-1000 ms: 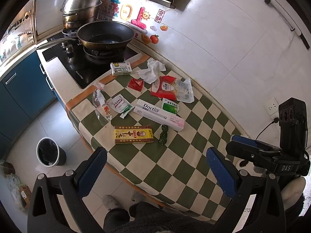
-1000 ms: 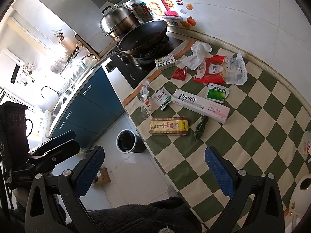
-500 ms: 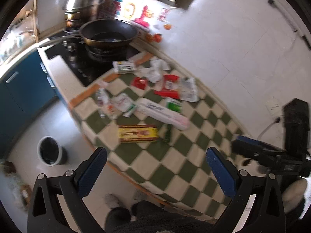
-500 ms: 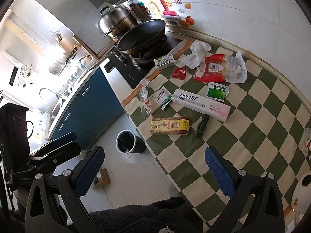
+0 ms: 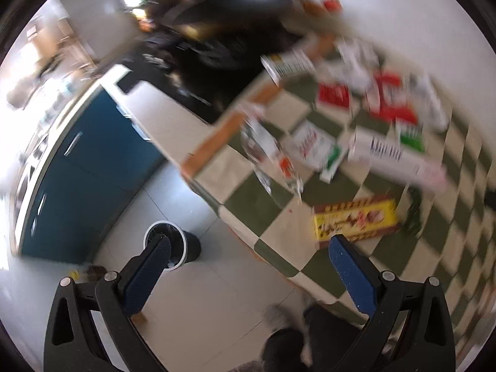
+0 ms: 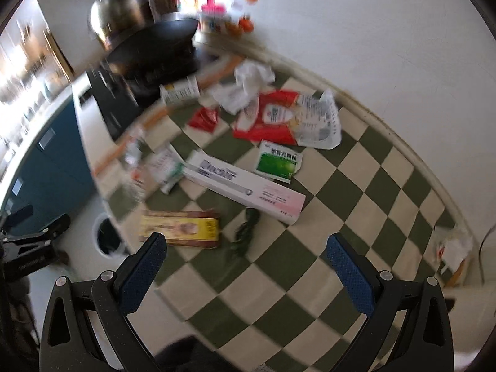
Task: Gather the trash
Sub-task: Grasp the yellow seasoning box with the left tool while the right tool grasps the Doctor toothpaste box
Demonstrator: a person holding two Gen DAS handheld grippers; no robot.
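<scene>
Trash lies scattered on a green-and-cream checked counter [image 6: 365, 214]: a yellow-red flat box [image 6: 181, 228] [image 5: 355, 217], a long white-pink toothpaste box [image 6: 245, 186] [image 5: 396, 159], a green sachet [image 6: 277, 161], a red-white packet [image 6: 272, 119], crumpled tissue [image 6: 248, 85] and a dark green wrapper [image 6: 246, 231]. A small bin [image 5: 172, 245] stands on the floor below the counter edge. My left gripper [image 5: 248, 266] hangs open over the floor beside the counter corner, empty. My right gripper [image 6: 246, 266] is open above the counter, just short of the yellow box, empty. Both views are blurred.
A black wok [image 6: 155, 49] and a steel pot [image 6: 117, 15] sit on the hob at the far end. Blue cabinets [image 5: 83, 167] line the left side. A clear plastic wrapper [image 5: 269, 161] lies near the counter's edge. A person's feet [image 5: 288, 338] show below the left gripper.
Both grippers have swung left and moved closer to the counter, blurring the views. The bin now sits near the left gripper's left finger. Jaws stayed open; nothing was picked up.
</scene>
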